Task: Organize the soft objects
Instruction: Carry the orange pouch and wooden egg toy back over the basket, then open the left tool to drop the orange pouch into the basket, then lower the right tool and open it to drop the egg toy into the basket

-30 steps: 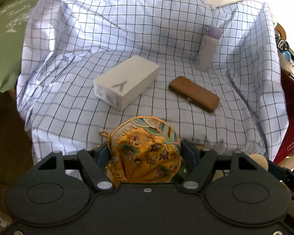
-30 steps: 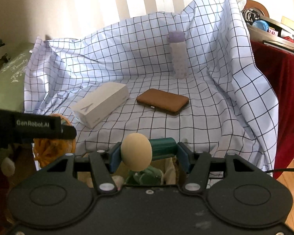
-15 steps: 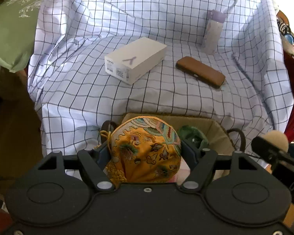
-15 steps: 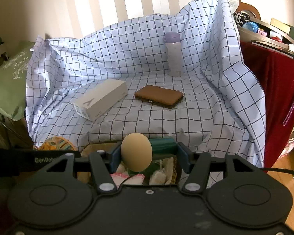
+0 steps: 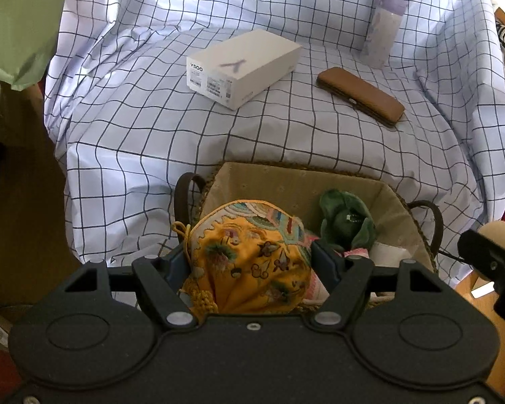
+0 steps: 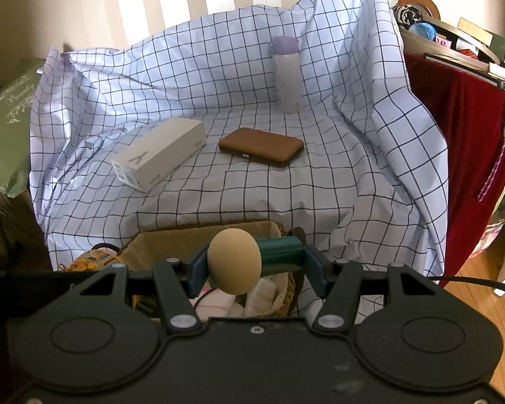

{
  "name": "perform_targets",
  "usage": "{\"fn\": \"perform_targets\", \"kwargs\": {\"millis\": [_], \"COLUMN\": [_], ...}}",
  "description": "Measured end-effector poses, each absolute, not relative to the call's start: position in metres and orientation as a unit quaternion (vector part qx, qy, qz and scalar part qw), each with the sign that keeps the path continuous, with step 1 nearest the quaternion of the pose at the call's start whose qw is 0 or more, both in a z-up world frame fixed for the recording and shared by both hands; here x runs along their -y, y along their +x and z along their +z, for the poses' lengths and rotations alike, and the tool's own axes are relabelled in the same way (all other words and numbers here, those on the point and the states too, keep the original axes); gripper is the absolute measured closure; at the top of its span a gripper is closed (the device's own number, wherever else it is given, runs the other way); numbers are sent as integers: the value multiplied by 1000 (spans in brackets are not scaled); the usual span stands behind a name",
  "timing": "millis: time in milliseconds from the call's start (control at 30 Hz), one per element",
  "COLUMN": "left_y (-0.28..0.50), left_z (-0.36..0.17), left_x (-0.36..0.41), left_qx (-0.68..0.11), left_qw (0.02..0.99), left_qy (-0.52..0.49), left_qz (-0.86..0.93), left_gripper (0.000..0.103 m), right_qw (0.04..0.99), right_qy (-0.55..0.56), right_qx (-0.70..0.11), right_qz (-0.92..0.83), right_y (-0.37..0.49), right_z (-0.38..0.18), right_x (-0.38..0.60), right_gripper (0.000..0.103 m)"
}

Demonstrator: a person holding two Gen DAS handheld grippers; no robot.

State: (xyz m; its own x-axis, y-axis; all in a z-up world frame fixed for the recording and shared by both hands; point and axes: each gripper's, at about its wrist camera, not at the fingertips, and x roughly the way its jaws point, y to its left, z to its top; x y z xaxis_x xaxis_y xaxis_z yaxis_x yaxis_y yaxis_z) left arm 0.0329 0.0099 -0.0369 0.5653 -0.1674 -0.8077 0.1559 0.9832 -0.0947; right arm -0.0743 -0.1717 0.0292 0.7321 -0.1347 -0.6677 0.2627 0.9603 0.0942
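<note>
Looking along your left gripper (image 5: 249, 262), you have its jaws clamped on the yellow embroidered pouch (image 5: 252, 252), held over the near end of the basket (image 5: 286, 175) so it can drop in beside the green plush (image 5: 346, 219) lying inside. The white box (image 5: 242, 67), brown case (image 5: 360, 99) and bottle (image 5: 383, 30) sit apart on the checked cloth (image 5: 151, 134), likely left out as hard things.

Along your right gripper (image 6: 256, 266), the jaws pinch a toy with a tan round head (image 6: 234, 261) and green body, poised above the same basket (image 6: 171, 239).
</note>
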Motion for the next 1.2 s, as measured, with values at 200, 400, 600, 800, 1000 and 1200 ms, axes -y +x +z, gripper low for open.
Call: {"fn": "perform_targets", "kwargs": {"millis": [200, 400, 600, 800, 1000, 1200], "left_y": [37, 37, 36, 33, 29, 27], "left_z": [-40, -41, -40, -38, -37, -38], "left_x": [-6, -5, -7, -6, -7, -9], "left_qx": [-456, -454, -450, -442, -439, -440], "left_qw": [885, 887, 889, 893, 895, 895], "left_qy": [4, 7, 0, 0, 2, 5], "left_qz": [-88, -84, -86, -87, -77, -67], "left_gripper": [33, 30, 29, 28, 27, 27], "right_qw": [926, 924, 923, 921, 918, 916], "right_qy": [92, 96, 98, 100, 97, 89], "right_qx": [-351, -354, -357, -363, -374, -380], "right_qz": [-106, -105, -101, -98, -91, -91], "right_y": [-73, -72, -71, -69, -63, -54], "right_z": [29, 28, 27, 24, 20, 16], "right_x": [172, 173, 174, 174, 173, 171], "right_gripper": [45, 45, 45, 45, 44, 44]}}
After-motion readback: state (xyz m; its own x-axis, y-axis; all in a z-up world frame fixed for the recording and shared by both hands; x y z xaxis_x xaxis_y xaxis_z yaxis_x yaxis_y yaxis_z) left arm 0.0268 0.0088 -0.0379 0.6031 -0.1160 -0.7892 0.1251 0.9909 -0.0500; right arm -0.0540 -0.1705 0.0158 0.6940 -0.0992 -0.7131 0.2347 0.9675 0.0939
